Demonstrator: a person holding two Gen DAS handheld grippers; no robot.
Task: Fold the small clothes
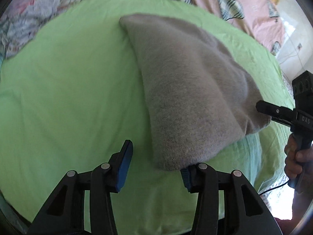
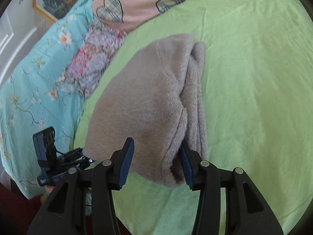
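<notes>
A folded grey knitted garment [image 1: 187,90] lies on a light green cloth [image 1: 68,88] spread over a bed, its near end raised off the cloth in both wrist views. The left gripper [image 1: 154,168] stands partly open at the garment's near corner: its right blue pad [image 1: 185,178] sits against the fabric's edge, while the left pad [image 1: 123,168] is clear of it over bare green cloth, so nothing is clamped. The right gripper [image 2: 156,162] is also partly open, straddling the garment's [image 2: 148,101] near end; the right pad [image 2: 185,166] lies tucked in the fold and the left pad [image 2: 125,164] stands beside the grey surface, and whether they press it I cannot tell. A pink sheet with plaid hearts [image 2: 137,2] and a turquoise floral quilt [image 2: 39,68] lie beyond the green cloth.
</notes>
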